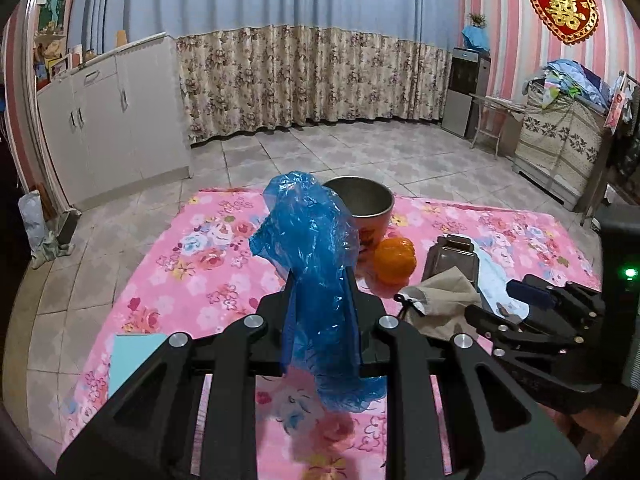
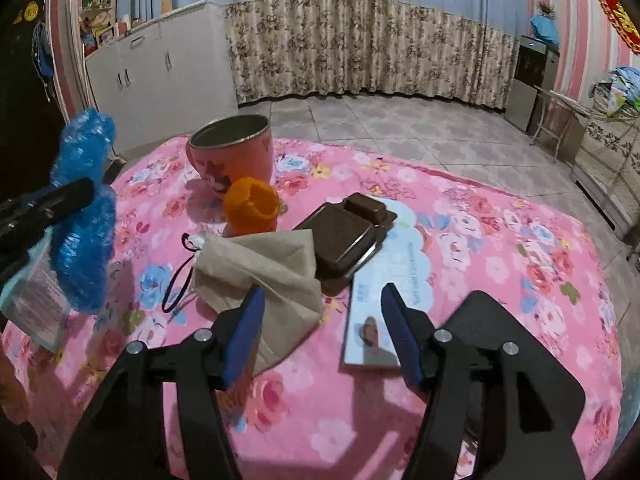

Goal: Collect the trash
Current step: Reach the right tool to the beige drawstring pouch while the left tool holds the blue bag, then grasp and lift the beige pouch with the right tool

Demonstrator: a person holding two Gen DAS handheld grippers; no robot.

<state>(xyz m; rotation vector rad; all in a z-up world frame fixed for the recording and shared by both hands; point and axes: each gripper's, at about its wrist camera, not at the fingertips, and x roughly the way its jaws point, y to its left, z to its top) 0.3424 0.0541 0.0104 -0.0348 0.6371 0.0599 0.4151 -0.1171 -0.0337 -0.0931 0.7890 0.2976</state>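
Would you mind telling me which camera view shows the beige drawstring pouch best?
The right wrist view: the beige drawstring pouch lies whole on the pink floral blanket, black cord visible, just ahead of the open right gripper. The left wrist view shows only part of it, cut off by gripper linkages.

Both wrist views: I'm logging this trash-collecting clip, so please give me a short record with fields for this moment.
surface: pink flowered blanket
left gripper: shut on blue plastic bag, held above the blanket
right gripper: open, holding nothing, over the blanket
near right gripper: beige pouch and flat white packet
further back: pink cup, orange peel, brown tray
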